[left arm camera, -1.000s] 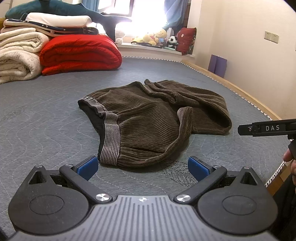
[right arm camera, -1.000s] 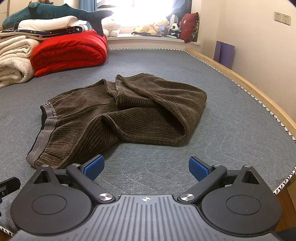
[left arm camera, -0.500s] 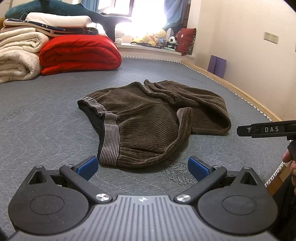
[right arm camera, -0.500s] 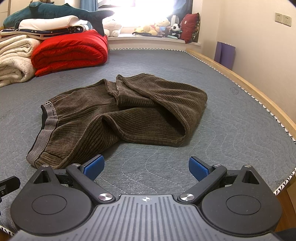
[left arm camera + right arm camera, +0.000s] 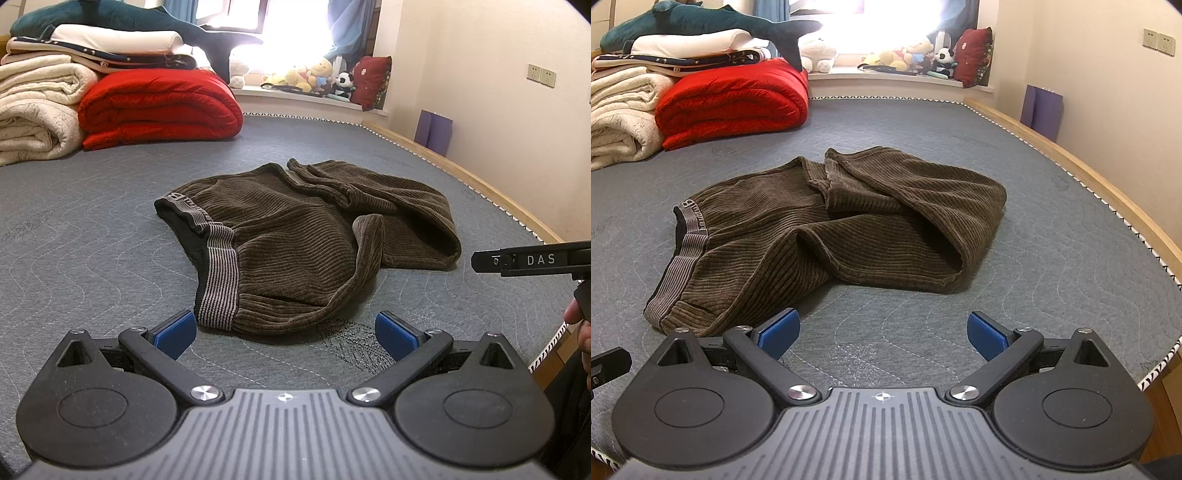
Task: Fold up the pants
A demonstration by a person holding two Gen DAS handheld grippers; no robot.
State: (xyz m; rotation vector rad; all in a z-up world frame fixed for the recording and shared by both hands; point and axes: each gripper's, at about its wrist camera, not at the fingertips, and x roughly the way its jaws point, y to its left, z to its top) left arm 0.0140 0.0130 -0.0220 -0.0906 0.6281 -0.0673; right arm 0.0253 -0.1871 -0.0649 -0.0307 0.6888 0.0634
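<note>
Brown corduroy pants (image 5: 306,240) lie crumpled on the grey quilted mattress (image 5: 92,258), striped waistband (image 5: 218,280) toward the near left, legs bunched to the right. My left gripper (image 5: 284,334) hovers open just short of the waistband corner, nothing between its blue pads. In the right wrist view the same pants (image 5: 827,236) lie ahead and to the left. My right gripper (image 5: 882,334) is open over bare mattress, its left pad (image 5: 779,332) near the pants' front hem. The right gripper's black side (image 5: 532,260) shows at the left view's right edge.
Folded red (image 5: 159,107) and cream blankets (image 5: 33,110) with a plush shark on top are stacked at the far left. Plush toys (image 5: 317,77) line the window sill. The wooden bed edge (image 5: 480,188) runs along the right, near the wall. A hand (image 5: 580,325) shows at far right.
Both grippers have crept slightly forward toward the pants. The pants have not moved and both grippers stay open.
</note>
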